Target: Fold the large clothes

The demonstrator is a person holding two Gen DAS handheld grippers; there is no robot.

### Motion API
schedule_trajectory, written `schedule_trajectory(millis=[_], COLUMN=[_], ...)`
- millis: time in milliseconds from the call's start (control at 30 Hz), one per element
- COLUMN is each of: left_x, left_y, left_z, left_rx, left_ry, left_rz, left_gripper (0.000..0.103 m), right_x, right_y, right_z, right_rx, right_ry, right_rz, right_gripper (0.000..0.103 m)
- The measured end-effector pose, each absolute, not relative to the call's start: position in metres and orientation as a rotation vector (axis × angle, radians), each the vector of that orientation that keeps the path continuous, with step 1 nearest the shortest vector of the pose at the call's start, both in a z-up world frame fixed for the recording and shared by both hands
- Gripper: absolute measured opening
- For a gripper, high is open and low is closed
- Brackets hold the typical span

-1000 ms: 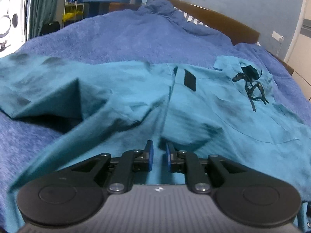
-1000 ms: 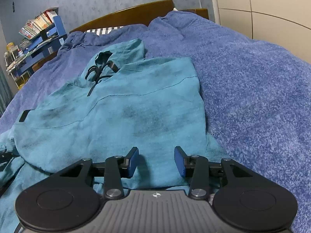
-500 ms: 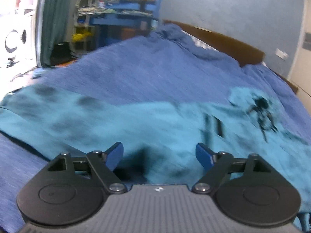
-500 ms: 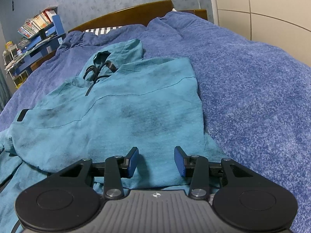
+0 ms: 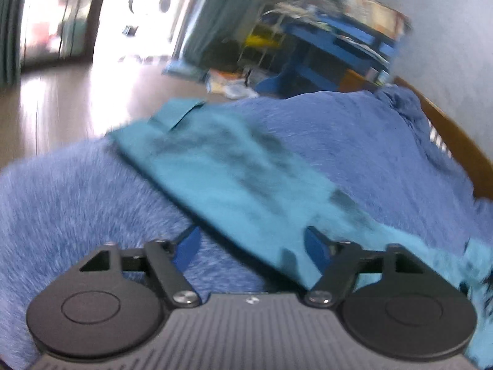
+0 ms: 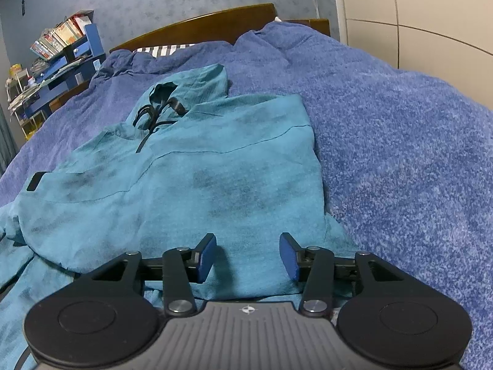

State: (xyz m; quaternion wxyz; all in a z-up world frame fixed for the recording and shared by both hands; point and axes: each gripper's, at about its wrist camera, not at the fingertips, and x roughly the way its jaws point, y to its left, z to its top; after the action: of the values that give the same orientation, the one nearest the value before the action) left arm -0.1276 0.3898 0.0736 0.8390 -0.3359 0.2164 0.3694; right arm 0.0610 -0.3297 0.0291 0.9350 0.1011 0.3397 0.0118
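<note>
On the fuzzy blue blanket (image 6: 400, 141) lies a creased teal hoodie (image 6: 215, 166); left tool (image 5: 251, 248) closing empty, right tool (image 6: 248, 257) opening empty.

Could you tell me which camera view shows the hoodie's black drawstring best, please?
The right wrist view: the drawstring lies sharp and unobstructed below the hood. The left wrist view is motion-blurred and shows mainly a teal sleeve; no drawstring can be made out.

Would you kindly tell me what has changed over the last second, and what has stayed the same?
The left tongs, shut over the hoodie's middle a second ago, let go, opened wide and swung to the outstretched sleeve; their jaws are now closing, gripping nothing. The right tongs opened slightly, still empty over the hoodie hem. The hoodie body and blanket stayed put.
</note>
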Motion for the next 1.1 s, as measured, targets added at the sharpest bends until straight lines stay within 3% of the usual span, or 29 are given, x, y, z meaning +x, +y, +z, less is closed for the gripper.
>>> schedule_trajectory(millis=[233, 300, 367, 867, 1100], left_x=[-0.139, -0.136, -0.136, -0.05, 0.012], left_y=[0.42, 0.422, 0.424, 0.413, 0.355], left_z=[0.054, 0.054, 0.058, 0.203, 0.27], left_rx=[-0.895, -0.906, -0.89, -0.593, -0.478], left_ry=[0.353, 0.345, 0.321, 0.219, 0.158], left_rz=[0.722, 0.736, 0.735, 0.633, 0.493], left_gripper=[0.035, 0.014, 0.001, 0.0, 0.0], right_x=[0.06, 0.06, 0.06, 0.061, 0.061], right_y=[-0.327, -0.327, -0.327, -0.331, -0.333], right_z=[0.029, 0.029, 0.029, 0.029, 0.028], right_rx=[0.187, 0.187, 0.186, 0.181, 0.194], right_ry=[0.69, 0.691, 0.691, 0.693, 0.689], right_rz=[0.024, 0.024, 0.023, 0.014, 0.012], right_gripper=[0.049, 0.049, 0.049, 0.049, 0.049])
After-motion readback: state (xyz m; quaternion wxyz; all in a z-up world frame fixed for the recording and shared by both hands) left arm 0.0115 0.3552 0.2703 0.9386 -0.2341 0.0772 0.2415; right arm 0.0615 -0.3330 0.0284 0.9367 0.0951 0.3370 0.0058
